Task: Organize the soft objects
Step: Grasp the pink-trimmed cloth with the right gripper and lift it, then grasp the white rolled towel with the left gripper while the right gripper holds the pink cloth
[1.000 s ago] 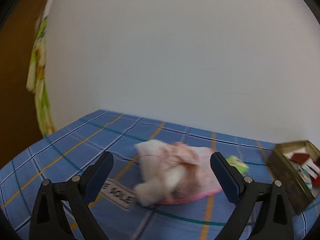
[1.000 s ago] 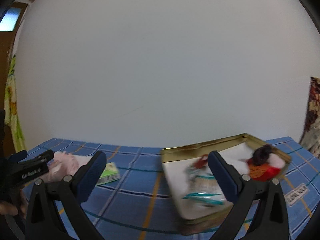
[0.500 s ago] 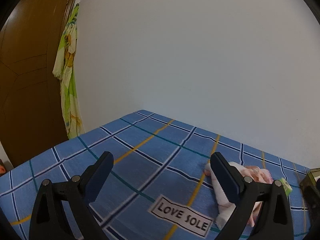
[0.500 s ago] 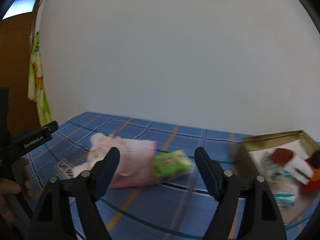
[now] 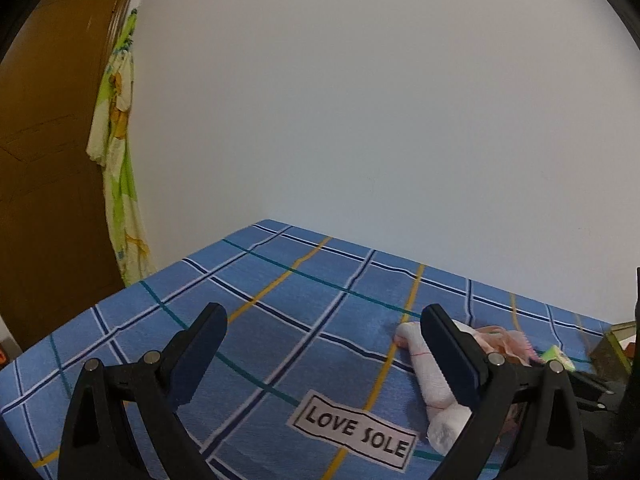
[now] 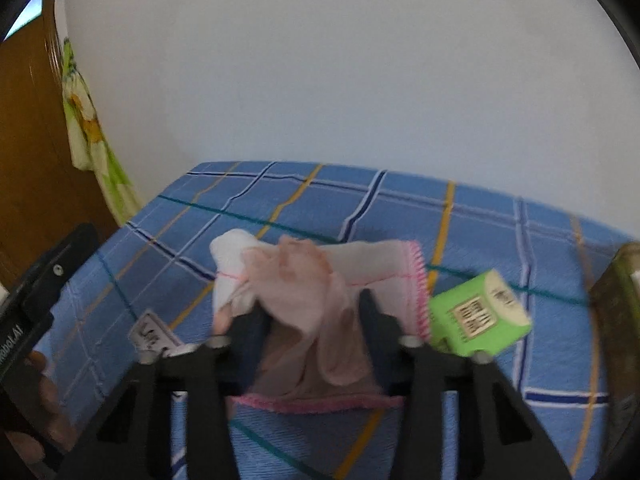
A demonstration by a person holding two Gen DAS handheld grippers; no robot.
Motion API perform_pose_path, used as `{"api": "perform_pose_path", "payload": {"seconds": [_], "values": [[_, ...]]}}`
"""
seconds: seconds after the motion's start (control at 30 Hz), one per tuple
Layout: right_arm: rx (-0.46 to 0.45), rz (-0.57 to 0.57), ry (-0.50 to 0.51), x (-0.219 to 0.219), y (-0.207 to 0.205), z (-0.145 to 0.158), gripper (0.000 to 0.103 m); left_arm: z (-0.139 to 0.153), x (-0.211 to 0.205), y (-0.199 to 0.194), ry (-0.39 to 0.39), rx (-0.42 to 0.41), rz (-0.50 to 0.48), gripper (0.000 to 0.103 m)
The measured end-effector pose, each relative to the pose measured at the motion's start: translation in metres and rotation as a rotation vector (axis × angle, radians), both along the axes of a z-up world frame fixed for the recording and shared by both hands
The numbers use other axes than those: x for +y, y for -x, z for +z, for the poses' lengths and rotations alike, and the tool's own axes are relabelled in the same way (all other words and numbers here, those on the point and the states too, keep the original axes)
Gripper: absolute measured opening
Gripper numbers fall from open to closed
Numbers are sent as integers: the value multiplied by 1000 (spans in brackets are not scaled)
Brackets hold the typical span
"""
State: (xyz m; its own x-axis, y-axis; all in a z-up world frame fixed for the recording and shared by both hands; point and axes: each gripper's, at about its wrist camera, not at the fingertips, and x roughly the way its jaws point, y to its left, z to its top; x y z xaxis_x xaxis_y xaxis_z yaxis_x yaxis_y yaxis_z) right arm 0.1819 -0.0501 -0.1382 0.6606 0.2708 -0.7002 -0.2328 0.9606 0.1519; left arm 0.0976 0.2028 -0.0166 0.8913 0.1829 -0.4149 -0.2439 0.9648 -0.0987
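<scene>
Blue plaid bedsheet (image 6: pixel 480 216) covers the whole work surface, white wall behind, brown wooden door (image 5: pixel 44 184) at left with a yellow-green printed cloth (image 5: pixel 118 152) hanging on it. White "LOVE SOLE" label (image 5: pixel 352 432) is sewn on the sheet in front of the left gripper.

Pink cloth bundle (image 6: pixel 304 292), pale pink with a bright pink stitched edge plus a white rolled part (image 6: pixel 230 264), lies crumpled on the sheet. Right gripper (image 6: pixel 312 316) is down on it: jaws have just been closing, now narrow, with a fold of the pink fabric bunched up between the two fingers and draped over them. Frame is motion-blurred, so can't confirm the pads are actually pressing the fabric. Bundle's near hem sits under the gripper body, far hem extends past the fingertips.

Green box (image 6: pixel 478 314) lies tilted just right of the bundle, touching or nearly touching its stitched edge, outside the right finger. Gold tin (image 6: pixel 616 292) is at the far right edge, mostly cut off.

Left gripper (image 5: pixel 324 332) hovers over bare sheet, fingers spread wide, nothing between them. In its view the bundle (image 5: pixel 432 384) sits behind and outside its right finger (image 5: pixel 448 356). A hand (image 6: pixel 36 400) holds that gripper's body.
</scene>
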Motion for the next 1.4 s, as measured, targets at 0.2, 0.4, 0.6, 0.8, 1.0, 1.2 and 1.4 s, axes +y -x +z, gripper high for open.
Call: {"api": "perform_pose_path", "payload": {"seconds": [0.2, 0.4, 0.6, 0.8, 1.0, 1.2, 1.4], "values": [[-54, -5, -106, -18, 29, 12, 13, -2, -4, -2, 28, 13, -78, 99], [-135, -54, -167, -50, 66, 36, 9, -3, -12, 3, 10, 12, -132, 99], [-197, -74, -98, -67, 84, 50, 12, -1, -18, 5, 13, 24, -180, 99], [-70, 34, -170, -40, 60, 39, 68, 1, -16, 6, 2, 17, -150, 99], [0, -6, -106, -21, 21, 23, 58, 3, -20, 6, -9, 15, -180, 99], [40, 10, -112, -24, 14, 10, 9, 3, -27, 7, -42, 27, -216, 99], [-100, -7, -234, -59, 51, 48, 9, 2, -41, 10, -27, 43, -354, 99]]}}
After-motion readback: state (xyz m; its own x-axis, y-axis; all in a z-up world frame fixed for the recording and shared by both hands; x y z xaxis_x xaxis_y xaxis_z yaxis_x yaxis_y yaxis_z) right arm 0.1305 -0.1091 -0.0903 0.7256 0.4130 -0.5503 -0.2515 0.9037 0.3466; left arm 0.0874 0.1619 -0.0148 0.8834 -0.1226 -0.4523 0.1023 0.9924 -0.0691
